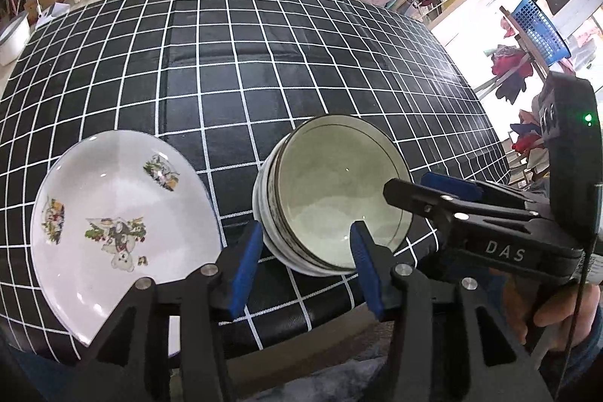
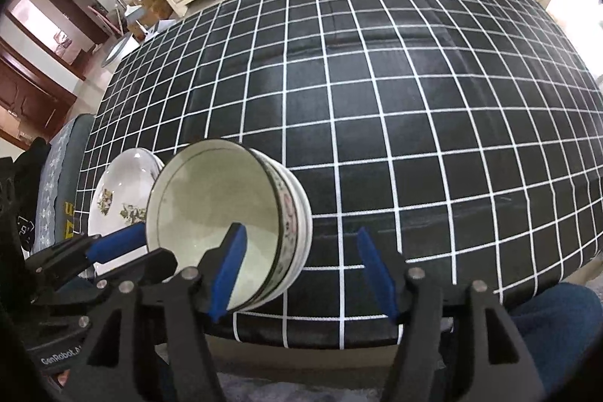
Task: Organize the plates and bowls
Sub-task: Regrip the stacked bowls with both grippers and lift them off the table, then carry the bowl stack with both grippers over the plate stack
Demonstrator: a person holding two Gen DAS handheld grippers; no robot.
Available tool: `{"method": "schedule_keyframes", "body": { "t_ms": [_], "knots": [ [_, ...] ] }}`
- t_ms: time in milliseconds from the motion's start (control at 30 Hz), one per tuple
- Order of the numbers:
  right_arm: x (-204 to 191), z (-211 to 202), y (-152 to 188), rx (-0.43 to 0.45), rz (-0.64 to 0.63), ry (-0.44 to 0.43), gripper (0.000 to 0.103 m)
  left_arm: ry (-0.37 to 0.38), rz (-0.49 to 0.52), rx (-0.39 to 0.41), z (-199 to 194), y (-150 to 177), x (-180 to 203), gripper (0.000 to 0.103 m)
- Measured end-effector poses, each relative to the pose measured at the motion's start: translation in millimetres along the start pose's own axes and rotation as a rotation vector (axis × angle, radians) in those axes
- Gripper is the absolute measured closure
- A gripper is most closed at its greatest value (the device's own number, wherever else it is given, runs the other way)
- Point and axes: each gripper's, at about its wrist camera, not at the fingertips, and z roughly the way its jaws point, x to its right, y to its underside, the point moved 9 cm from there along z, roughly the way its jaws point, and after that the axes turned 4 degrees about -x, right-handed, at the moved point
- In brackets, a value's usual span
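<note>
Looking mostly sorted from my end: bowl stack (image 1: 331, 194) nested, near front edge of checkered surface (image 1: 264, 63), plates (image 1: 120, 221) just beside. Left tool (image 1: 305, 266) spread, straddling stack's near rim, not pinching; right tool (image 2: 301, 274) spread, one finger inside top bowl. Nothing else visible left to gather.
</note>
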Motion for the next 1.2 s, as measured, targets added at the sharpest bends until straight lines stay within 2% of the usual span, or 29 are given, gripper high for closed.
{"method": "schedule_keyframes", "body": {
  "t_ms": [500, 633, 967, 1200],
  "knots": [
    [6.6, 19.9, -2.7, -0.047, 0.025, -0.005, 0.037, 0.032, -0.012, -0.054, 24.9, -4.5, -9.7, 0.058],
    [7.6, 21.7, -4.2, -0.039, 0.035, -0.018, 0.037, 0.032, -0.005, -0.064, 30.1, -4.5, -9.7, 0.058],
    [12.6, 35.4, 1.7, -0.087, 0.081, -0.070, 0.037, 0.024, -0.013, -0.083, 45.0, -10.7, -15.1, 0.058],
    [21.4, 34.7, 3.2, -0.098, 0.117, -0.112, 0.038, 0.048, -0.018, -0.090, 54.0, -14.7, -12.6, 0.058]
  ]
}}
